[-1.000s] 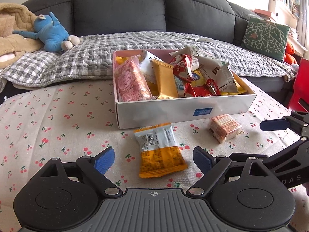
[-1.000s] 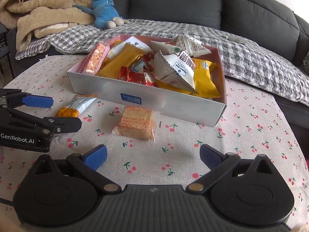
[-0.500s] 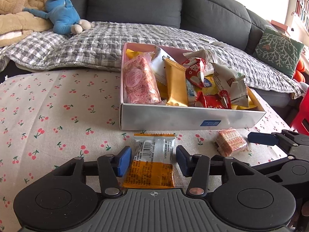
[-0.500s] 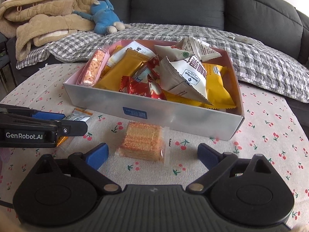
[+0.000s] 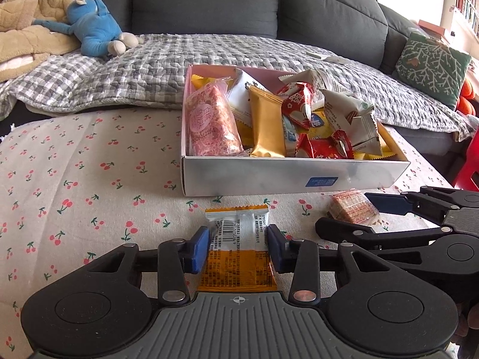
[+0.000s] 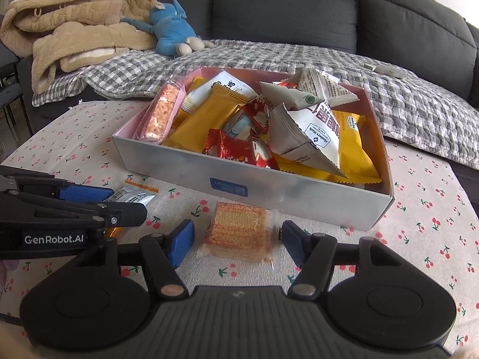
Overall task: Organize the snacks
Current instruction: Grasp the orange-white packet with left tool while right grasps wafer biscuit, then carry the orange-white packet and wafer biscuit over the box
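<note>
Beside the box [image 5: 269,176], each closing hand-held gripper straddles a packet, contact seemingly unclear.

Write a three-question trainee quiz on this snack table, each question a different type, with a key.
1. True or false: the wafer pack already lies inside the snack box.
2. Multiple choice: the left gripper is closing around which item? A) the pink rice bar B) the orange-and-silver packet C) the blue plush toy
3. Fill in: the right gripper is closing with the wafer pack between its ____.

Key: 1 false, it lies on the cherry-print tablecloth in front of the box; 2 B; 3 fingers.
</note>
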Tool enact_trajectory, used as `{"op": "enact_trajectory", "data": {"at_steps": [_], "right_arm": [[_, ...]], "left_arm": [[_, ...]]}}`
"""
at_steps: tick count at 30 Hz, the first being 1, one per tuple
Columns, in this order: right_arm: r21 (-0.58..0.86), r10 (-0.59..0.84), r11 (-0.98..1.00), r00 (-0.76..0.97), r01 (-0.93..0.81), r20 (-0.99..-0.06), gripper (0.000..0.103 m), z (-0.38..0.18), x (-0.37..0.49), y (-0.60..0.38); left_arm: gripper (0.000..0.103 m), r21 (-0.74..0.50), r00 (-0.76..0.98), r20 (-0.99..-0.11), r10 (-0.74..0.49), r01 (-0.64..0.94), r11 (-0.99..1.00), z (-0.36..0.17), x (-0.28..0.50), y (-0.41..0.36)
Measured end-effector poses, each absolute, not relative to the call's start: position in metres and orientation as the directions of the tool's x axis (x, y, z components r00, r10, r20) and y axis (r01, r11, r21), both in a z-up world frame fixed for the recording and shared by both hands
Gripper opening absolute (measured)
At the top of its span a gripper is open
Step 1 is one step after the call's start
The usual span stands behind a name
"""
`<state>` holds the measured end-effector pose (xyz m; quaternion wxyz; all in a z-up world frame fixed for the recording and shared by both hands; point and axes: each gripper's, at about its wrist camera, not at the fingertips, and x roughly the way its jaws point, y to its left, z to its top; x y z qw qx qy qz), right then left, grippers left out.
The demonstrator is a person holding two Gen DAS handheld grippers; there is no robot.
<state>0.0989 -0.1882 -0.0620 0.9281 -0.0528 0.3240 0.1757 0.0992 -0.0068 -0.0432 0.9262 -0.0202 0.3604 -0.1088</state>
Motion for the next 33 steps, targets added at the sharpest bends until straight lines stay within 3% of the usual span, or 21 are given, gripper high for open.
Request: {"op": "enact_trajectory", "data": {"at_steps": [7, 33], "right_arm": [[0.01, 0.297, 0.928, 0.727, -0.371, -0.619, 0.043, -0.06, 0.097, -0.186], [0.059, 0.33, 0.923, 0.702, -0.381, -0.631, 0.041, -0.033, 0.085, -0.196]], "left_arm": [[0.038, -0.126, 0.706, -0.673, -0.22, 0.184, 0.975, -0.042, 0.097, -0.007], [0.036, -0.142, 0.695, -0.681, -0.229, 0.182, 0.973, -0.022, 0.087, -0.004]]}}
